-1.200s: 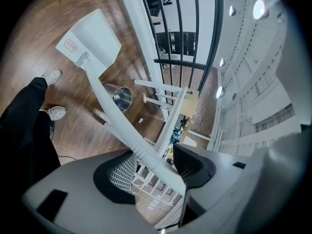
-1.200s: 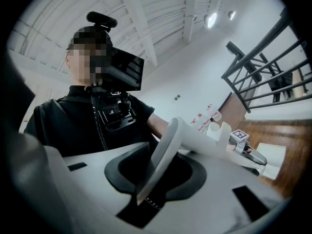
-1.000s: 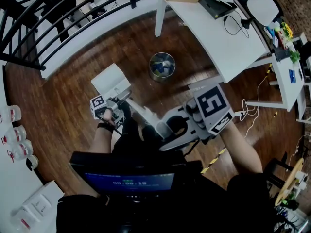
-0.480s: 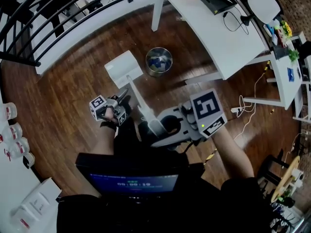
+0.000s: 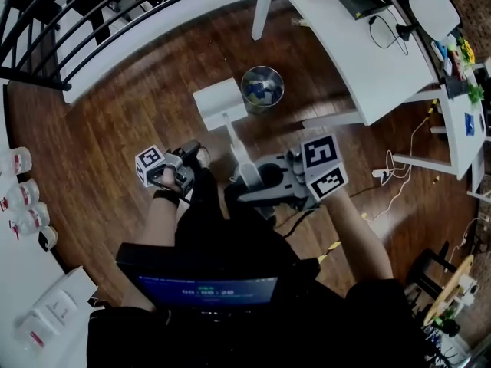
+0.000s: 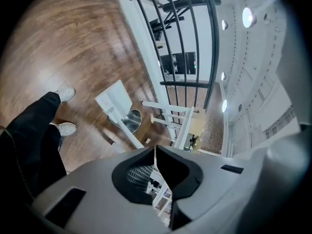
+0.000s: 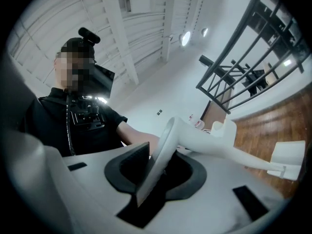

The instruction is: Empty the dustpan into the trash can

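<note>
The white dustpan [image 5: 219,102] hangs on its long handle [image 5: 234,142], its pan just left of the steel trash can [image 5: 262,87], which holds scraps. My right gripper [image 5: 249,184] is shut on the top end of the handle; in the right gripper view the flat grip [image 7: 163,145] sits clamped between the dark pads, with the pan [image 7: 287,157] far out over the floor. My left gripper [image 5: 196,152] hangs beside the handle, touching nothing. Its jaws have just been closing and meet with nothing between them [image 6: 155,149]. The left gripper view shows the dustpan [image 6: 114,99] and the can [image 6: 130,122].
A white table [image 5: 360,48] stands right of the can, its leg [image 5: 262,10] close behind it. A black railing [image 5: 92,18] curves along the back left. Jars line a white counter [image 5: 19,205] at the left. Cables [image 5: 391,171] lie at the right. My shoes [image 6: 63,128] are near.
The dustpan has swung right and away from me, from open floor to beside the trash can. The right gripper has sunk lower with the handle. The left gripper has shifted slightly.
</note>
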A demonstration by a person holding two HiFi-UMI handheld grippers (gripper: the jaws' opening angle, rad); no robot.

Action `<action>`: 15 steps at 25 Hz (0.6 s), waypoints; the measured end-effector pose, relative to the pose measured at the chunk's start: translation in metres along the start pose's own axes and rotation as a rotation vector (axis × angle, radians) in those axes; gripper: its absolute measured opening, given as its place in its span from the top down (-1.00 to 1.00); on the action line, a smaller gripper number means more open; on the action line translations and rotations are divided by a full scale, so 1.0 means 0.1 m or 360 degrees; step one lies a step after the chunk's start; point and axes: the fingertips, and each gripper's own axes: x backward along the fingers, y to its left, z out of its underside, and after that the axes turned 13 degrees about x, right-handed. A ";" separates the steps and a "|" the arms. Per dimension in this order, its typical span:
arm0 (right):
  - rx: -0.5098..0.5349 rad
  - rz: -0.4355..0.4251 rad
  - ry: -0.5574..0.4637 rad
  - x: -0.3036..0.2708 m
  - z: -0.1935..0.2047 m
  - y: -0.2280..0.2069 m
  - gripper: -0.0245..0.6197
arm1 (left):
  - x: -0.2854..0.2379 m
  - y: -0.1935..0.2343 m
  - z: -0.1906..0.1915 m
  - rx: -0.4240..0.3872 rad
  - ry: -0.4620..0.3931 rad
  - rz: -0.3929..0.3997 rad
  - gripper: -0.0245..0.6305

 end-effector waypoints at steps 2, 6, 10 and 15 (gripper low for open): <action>-0.0022 0.0002 -0.0033 -0.03 0.06 -0.09 0.61 | 0.10 -0.14 -0.01 -0.0089 0.0023 0.0034 0.88; -0.0066 0.0041 -0.0103 -0.06 0.23 -0.32 0.61 | 0.27 -0.45 -0.01 -0.0269 0.0040 0.0143 0.88; -0.0118 0.0072 -0.0152 -0.12 0.41 -0.56 0.61 | 0.49 -0.74 -0.05 -0.0401 0.0003 0.0285 0.92; -0.0167 0.0083 -0.0129 -0.27 0.56 -0.91 0.61 | 0.83 -1.31 -0.05 -0.0613 -0.0009 0.0588 0.92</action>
